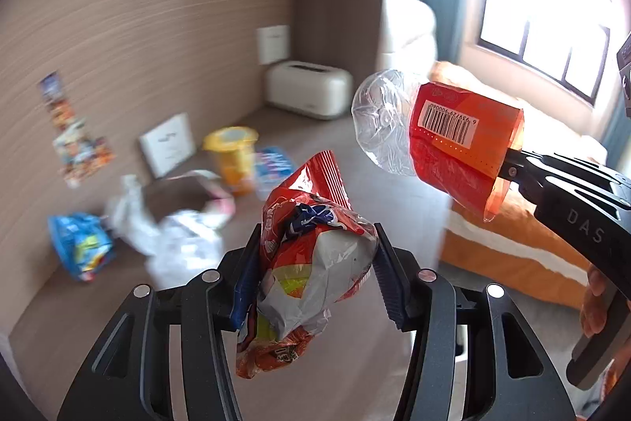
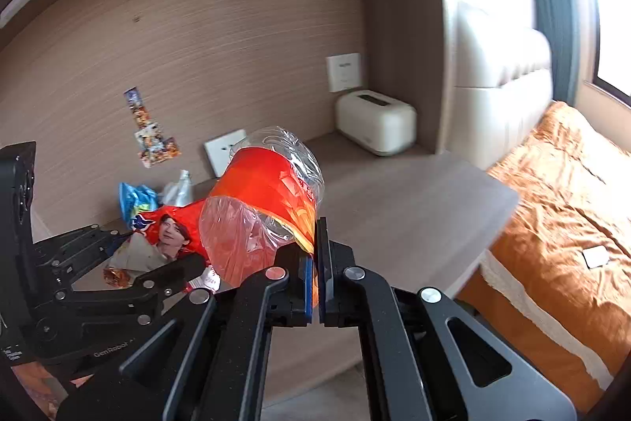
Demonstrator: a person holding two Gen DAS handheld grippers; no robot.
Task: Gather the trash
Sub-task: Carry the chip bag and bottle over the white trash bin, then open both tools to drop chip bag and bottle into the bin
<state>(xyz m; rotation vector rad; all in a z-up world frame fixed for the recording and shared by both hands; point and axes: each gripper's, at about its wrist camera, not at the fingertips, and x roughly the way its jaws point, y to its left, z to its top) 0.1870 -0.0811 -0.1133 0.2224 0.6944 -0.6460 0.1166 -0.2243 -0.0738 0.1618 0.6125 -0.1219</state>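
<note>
My left gripper (image 1: 317, 229) is shut on a crumpled red and white snack bag (image 1: 311, 263), held above the desk. In the same view my right gripper (image 1: 508, 166) comes in from the right, pinching the loose edge of the red-orange label on a crushed clear plastic bottle (image 1: 394, 129). In the right wrist view the right gripper (image 2: 315, 227) has its pads closed on that label edge, and the bottle (image 2: 268, 192) sticks out ahead of them. To its left, the left gripper (image 2: 157, 251) holds the snack bag (image 2: 165, 235).
On the grey desk (image 1: 355, 160) lie a blue snack bag (image 1: 79, 247), crumpled white plastic (image 1: 173, 235), an open box (image 1: 177, 192), a yellow cup (image 1: 232, 152) and a blue wrapper (image 1: 272, 164). A white toaster (image 1: 307, 89) stands at the back. A bed with an orange cover (image 2: 552, 204) is on the right.
</note>
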